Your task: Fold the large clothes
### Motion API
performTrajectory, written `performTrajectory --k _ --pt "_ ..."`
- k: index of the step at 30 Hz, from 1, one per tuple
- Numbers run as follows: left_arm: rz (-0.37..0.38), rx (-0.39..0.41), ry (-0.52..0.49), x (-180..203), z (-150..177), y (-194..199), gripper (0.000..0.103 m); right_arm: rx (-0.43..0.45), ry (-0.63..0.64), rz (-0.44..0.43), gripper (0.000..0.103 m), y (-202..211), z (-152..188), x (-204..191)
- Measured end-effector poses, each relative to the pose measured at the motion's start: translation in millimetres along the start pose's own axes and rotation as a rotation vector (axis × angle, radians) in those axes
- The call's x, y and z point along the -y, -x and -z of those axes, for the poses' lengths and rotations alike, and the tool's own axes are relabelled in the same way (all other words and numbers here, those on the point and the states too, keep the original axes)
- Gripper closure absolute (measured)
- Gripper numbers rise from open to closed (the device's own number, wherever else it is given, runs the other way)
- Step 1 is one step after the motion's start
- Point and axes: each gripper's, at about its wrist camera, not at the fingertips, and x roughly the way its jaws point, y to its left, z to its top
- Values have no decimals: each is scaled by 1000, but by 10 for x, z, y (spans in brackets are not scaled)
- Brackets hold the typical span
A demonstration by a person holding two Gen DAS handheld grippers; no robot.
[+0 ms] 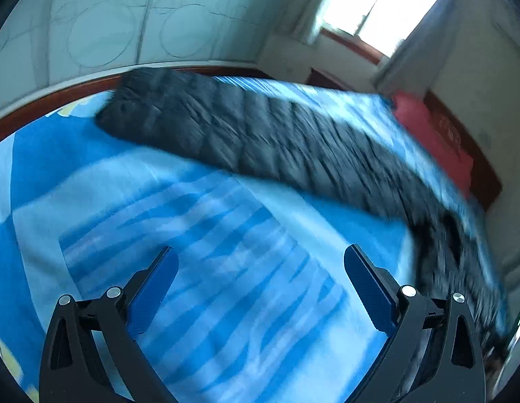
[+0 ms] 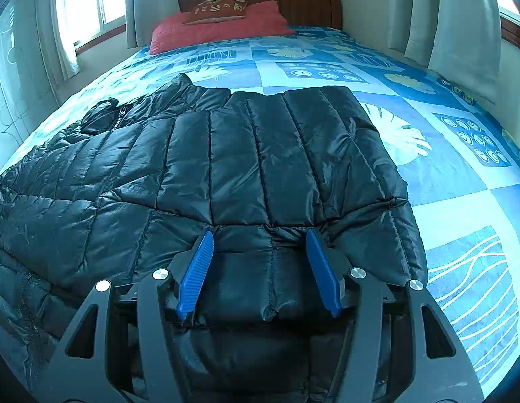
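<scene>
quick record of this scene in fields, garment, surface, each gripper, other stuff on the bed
garment: black quilted puffer jacket, lying spread on the bed
surface: bed with blue patterned cover
left gripper: open, over bare cover, jacket lies ahead of it, apart
right gripper: open, fingers either side of the jacket's near edge, not shut on it
other items: red pillow at the wooden headboard, with a smaller cushion on it
view quality: left wrist view is motion-blurred

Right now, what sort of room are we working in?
Most likely a home bedroom. A black puffer jacket lies spread on a bed with a blue patterned sheet, a red pillow sits against the wooden headboard, and curtained windows flank the bed.
</scene>
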Motion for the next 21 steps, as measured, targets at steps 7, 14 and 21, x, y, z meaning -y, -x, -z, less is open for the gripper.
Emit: performTrajectory --k 7,14,21 --pt "99 84 210 -618 -496 -201 6 2 7 1 43 1 1 -17" --pt "103 100 245 -710 -810 -373 5 3 9 3 43 3 2 -18" --pt "132 115 293 -777 -933 -380 6 4 10 2 43 6 3 -21"
